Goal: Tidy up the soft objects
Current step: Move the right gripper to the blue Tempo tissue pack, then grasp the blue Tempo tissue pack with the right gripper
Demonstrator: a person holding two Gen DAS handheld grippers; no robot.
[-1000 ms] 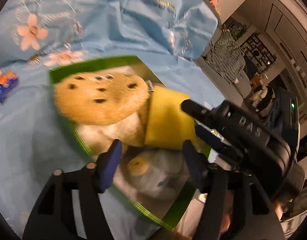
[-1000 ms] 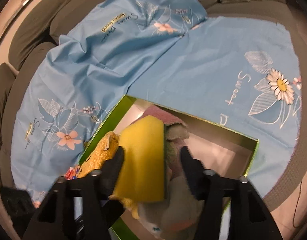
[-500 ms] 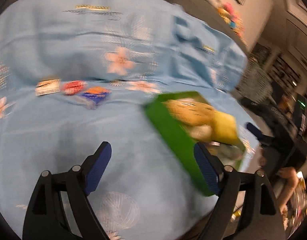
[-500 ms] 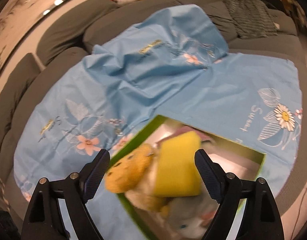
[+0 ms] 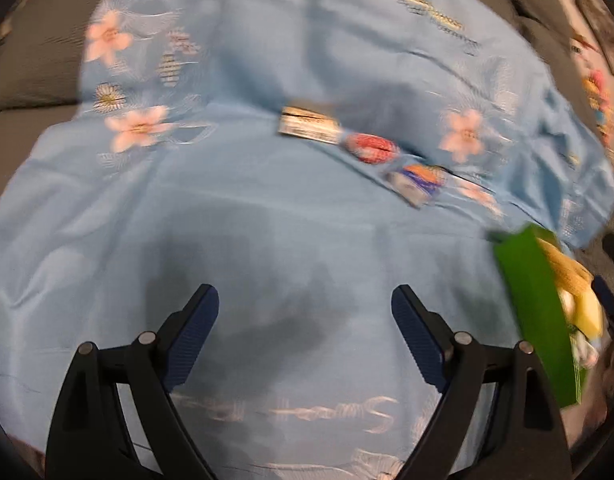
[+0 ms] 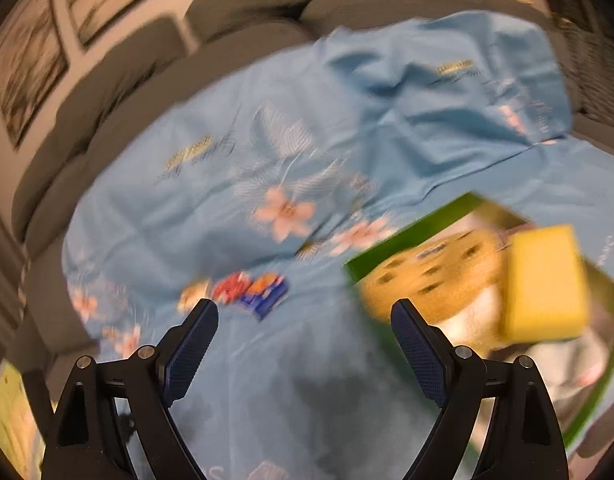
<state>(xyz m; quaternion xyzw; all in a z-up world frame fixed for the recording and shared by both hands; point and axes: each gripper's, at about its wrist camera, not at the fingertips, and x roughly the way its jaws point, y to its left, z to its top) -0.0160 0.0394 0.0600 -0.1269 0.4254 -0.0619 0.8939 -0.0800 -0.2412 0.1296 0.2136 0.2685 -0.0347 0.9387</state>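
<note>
Both grippers are spread wide with nothing between their jaws. The left gripper (image 5: 305,320) hangs over bare blue sheet (image 5: 235,216) in the lower middle of its frame; the right gripper (image 6: 305,320) does the same in its own view, with the sheet (image 6: 307,380) beneath it.

The green box (image 6: 371,260) sits at the right of the right wrist frame, already holding the spotted tan plush (image 6: 431,280) and the yellow sponge (image 6: 547,280), the sponge resting on top of the pile toward the box's right side. In the left wrist view the same box (image 5: 535,300) shows only as a sliver at the right edge.

Three small packets are loose on the sheet: a white one (image 5: 307,125), a red one (image 5: 369,148) and a blue-orange one (image 5: 417,182), running in a line across the upper middle of the left frame. In the right view they appear blurred just above the left fingertip; which is softest cannot be told.

The step in hand looks like a reach for these packets. To do it well, slow down until the blur settles, centre one packet between the jaws, come down low so the pads (image 5: 195,328) pinch the packet and not a fold of sheet, and close gently
</note>
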